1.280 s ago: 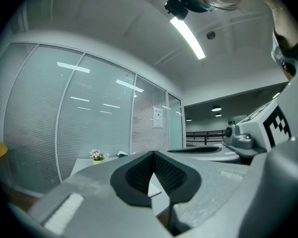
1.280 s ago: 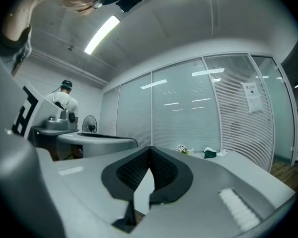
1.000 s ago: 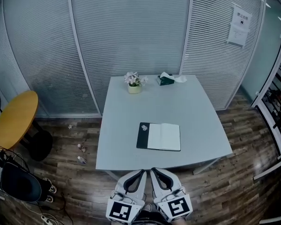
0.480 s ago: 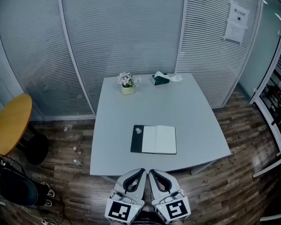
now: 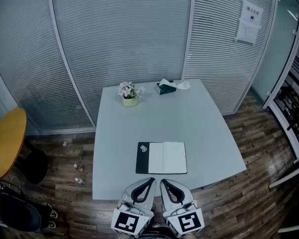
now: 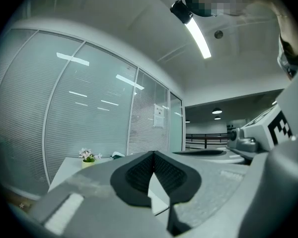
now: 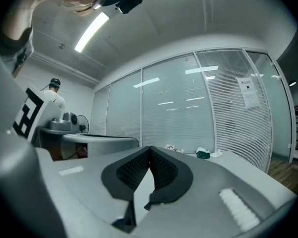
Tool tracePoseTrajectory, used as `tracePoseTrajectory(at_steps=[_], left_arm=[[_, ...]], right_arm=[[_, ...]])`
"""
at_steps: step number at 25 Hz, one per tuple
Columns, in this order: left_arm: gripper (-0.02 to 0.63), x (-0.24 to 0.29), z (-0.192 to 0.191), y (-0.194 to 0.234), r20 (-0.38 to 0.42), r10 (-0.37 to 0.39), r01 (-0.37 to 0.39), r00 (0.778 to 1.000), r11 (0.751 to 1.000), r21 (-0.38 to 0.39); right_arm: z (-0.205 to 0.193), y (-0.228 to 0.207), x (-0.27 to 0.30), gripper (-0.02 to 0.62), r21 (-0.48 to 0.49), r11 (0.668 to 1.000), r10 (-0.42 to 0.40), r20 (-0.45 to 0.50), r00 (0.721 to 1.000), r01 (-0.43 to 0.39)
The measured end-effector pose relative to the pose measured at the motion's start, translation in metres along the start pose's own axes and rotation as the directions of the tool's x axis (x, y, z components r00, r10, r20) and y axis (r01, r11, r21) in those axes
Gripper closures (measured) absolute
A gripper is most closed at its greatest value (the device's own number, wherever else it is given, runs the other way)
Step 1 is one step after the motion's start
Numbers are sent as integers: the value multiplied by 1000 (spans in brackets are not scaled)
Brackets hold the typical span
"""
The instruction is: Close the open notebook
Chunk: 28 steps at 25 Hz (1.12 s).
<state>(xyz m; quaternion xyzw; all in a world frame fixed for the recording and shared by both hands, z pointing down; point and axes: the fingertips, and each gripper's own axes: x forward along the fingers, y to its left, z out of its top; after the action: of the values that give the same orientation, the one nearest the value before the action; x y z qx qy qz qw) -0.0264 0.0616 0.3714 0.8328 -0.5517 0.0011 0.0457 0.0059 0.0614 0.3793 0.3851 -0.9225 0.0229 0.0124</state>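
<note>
An open notebook (image 5: 162,158) lies flat near the front edge of the light grey table (image 5: 204,128), its black cover at the left and white pages at the right. My left gripper (image 5: 151,180) and right gripper (image 5: 164,181) are side by side just short of the table's front edge, pointing level at the notebook. Both are shut with nothing between their pads. In the left gripper view the left gripper (image 6: 153,153) has its pads meeting at the tip. In the right gripper view the right gripper (image 7: 149,148) looks the same. The notebook is mostly hidden behind the jaws in both gripper views.
A small pot of flowers (image 5: 129,94) and a green tissue box (image 5: 165,87) stand at the table's far edge, against a glass wall with blinds. A round yellow table (image 5: 5,143) and a dark chair (image 5: 15,212) are at the left. The floor is wooden.
The table and notebook have come nearer and slid down the head view. Both grippers have moved forward together toward the table's front edge and stay shut.
</note>
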Motion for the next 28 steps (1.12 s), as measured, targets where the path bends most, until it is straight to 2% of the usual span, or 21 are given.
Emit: tracePoseTrajectory(at_steps=[3,11,13,17,20,28], left_arm=[[601,22,-5,14,-3,-32,32,999,999,11],[601,62,-11,50,-21,-52,51,998,997,-51],[601,68,-11,59,-19,-50,48,999,997,-68],[601,75,-13,78,-13,-67,67,998,997,-42],[601,78,-12,89,-17,-69,67,997,995,-76],[601,83,-4,97,-12,-103,102,995,993,-58]], right_arm=[[-2,-12,21,592,-1,1000,-12,-11,1000,12],[-5,-45,67,592,-13,998,-70,-34,997,69],[-6,-47,78,592,-15,997,-73,-40,997,72],[-9,-47,100,592,-17,997,-73,-50,996,73],[-10,-44,113,592,-15,997,-70,-52,996,69],[-11,-44,125,592,-8,996,-84,-48,995,84]])
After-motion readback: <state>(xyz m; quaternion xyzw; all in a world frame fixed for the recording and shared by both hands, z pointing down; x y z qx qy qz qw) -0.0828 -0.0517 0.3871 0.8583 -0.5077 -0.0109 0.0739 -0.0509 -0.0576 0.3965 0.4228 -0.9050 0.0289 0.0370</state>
